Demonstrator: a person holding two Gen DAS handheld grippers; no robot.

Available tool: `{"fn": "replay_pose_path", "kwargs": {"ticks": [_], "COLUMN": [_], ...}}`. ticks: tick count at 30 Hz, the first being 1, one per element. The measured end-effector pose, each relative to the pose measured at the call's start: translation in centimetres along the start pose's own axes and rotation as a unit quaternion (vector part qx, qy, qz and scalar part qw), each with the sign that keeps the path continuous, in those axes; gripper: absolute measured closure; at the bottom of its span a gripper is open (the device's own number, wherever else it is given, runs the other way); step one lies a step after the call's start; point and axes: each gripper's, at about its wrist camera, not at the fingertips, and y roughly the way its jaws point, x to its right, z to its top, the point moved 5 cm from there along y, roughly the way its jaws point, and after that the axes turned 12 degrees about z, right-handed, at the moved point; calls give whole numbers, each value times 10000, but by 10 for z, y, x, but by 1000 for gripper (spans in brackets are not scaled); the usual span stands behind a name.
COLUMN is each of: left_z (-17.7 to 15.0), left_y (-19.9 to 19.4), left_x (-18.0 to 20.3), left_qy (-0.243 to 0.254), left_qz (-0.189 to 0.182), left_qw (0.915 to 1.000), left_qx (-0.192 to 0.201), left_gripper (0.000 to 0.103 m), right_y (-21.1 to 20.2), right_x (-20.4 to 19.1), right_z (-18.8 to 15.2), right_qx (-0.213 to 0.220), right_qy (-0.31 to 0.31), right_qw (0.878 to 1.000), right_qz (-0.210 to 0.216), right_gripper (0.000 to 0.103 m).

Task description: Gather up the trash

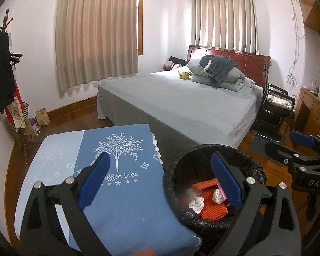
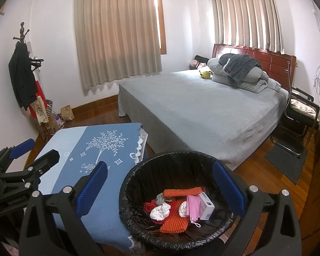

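Trash (image 2: 177, 209) lying at the bottom of the black-lined bin (image 2: 138, 170), below and between the spread, empty fingers of the right gripper (image 2: 160, 189); left gripper (image 1: 160, 181) likewise spread, over the bin's left rim beside the blue-clothed table (image 1: 121, 192).

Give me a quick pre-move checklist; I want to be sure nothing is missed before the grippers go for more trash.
1. Left gripper empty and open: ok.
2. Right gripper empty and open: ok.
3. Trash bin upright, liner in place: ok.
4. Room left in bin above orange knit and tissues: ok.
5. Blue tablecloth free of trash: ok where visible.
6. Trash remaining on the floor: cannot tell.
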Motion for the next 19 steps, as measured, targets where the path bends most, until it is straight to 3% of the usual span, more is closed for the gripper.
{"fn": "replay_pose_path", "kwargs": {"ticks": [19], "left_z": [-9], "left_y": [3], "left_x": [-3], "left_qy": [5], "left_qz": [22], "left_qw": [10000], "left_qx": [-52], "left_gripper": [10], "right_y": [4], "right_x": [-2], "right_z": [-6], "right_qx": [-14], "right_qy": [18], "right_qw": [10000], "right_qz": [8], "right_gripper": [6]}}
